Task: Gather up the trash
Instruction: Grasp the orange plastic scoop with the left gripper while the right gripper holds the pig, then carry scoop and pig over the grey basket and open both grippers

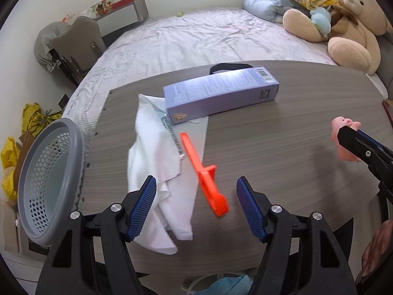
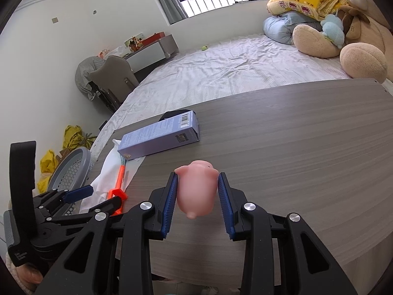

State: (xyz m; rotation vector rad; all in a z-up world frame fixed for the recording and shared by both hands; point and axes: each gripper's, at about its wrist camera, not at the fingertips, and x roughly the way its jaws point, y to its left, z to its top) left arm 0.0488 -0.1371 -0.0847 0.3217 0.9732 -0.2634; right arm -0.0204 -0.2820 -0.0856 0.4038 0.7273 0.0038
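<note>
Left wrist view: left gripper [image 1: 196, 202] wide open, empty, above orange tool [image 1: 203, 177] lying on white cloth [image 1: 157, 157]; basket [image 1: 49, 184] left. Right gripper [image 2: 197, 194] clamps pink pig [image 2: 196, 189].

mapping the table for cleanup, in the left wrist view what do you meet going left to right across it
grey basket → white cloth → orange plastic tool → pink pig toy, which the right gripper grips
</note>
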